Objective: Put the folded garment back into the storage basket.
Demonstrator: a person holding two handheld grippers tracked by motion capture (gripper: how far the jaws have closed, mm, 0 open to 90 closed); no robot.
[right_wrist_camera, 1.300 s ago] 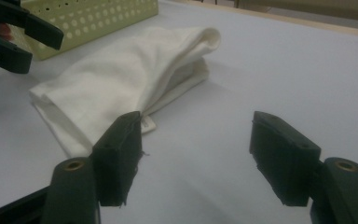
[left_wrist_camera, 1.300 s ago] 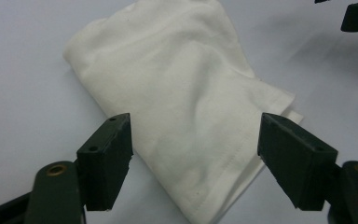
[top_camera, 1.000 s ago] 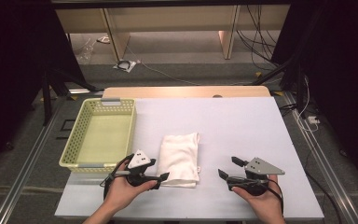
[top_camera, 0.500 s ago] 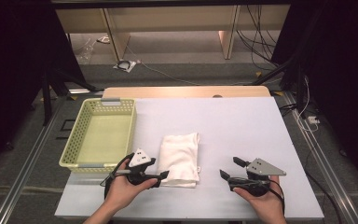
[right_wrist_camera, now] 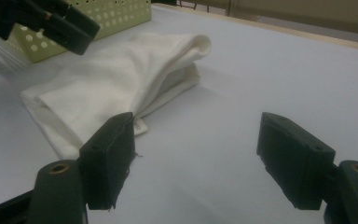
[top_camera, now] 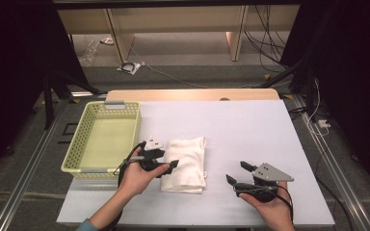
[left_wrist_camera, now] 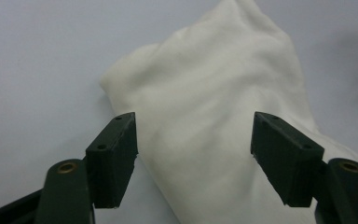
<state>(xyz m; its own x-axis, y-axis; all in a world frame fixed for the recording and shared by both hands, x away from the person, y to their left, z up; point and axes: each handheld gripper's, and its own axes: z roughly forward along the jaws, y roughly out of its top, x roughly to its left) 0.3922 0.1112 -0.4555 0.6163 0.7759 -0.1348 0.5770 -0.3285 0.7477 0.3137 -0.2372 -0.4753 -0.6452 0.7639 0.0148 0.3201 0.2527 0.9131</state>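
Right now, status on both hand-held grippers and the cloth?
Left hand-held gripper open, jaws just closing in over folded white cloth. Right hand-held gripper open, empty, beside it. Nothing in the way.

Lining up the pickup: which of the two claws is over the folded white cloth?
The left claw: it hangs open over the folded white cloth's left edge, while the right claw sits apart over bare table.

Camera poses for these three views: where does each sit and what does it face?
High view: above the person's side, facing forward and down on the white table; both forearms, left gripper, right gripper.
Left gripper view: on that gripper, facing the folded white cloth between its open jaws.
Right gripper view: low, facing across the table; open jaws, pale yellow perforated basket.
Shared: the cloth.
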